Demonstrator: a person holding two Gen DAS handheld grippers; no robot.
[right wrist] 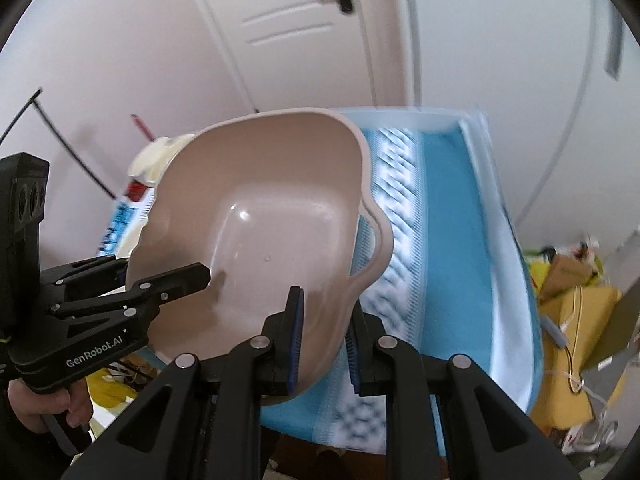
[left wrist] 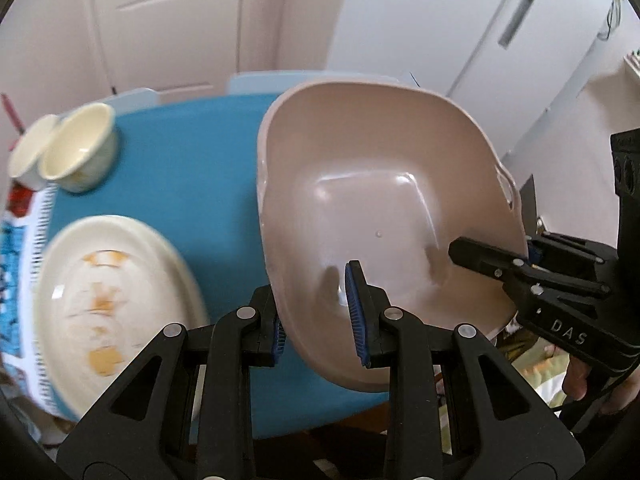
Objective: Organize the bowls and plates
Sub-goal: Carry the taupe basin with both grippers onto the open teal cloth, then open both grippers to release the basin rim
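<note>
Both jaws are clamped on the wall of one pink basin, each with one pad inside and one outside.

Left wrist view: left gripper [left wrist: 320, 312] grips the basin [left wrist: 376, 184] at its near rim, inner pad against the interior, outer pad behind the wall. Right gripper [left wrist: 516, 260] reaches in from the right and pinches the opposite rim. Basin is lifted and tilted above the blue table [left wrist: 192, 184]; it appears empty. On the table to the left sits an oval plate [left wrist: 108, 300] with orange motifs, blurred. Beyond it stand two cream bowls [left wrist: 76, 152], touching one another, near the table's far left edge.

Right wrist view: right gripper [right wrist: 320, 340] straddles the lower rim close to the basin's handle [right wrist: 376, 240]. Left gripper [right wrist: 168, 284] holds the left rim. A patterned cloth [right wrist: 400, 208] covers the table beneath. Boxes [right wrist: 572, 280] and cables clutter the floor to the right.

Risk assessment: both holds are thin-edge pinches on smooth plastic. Should the two hands move out of step, the wall could twist free of a pad and the basin swing from the remaining hold. A low descent leftward would likely strike the plate or bowls; judging clearance is hampered by blur.
</note>
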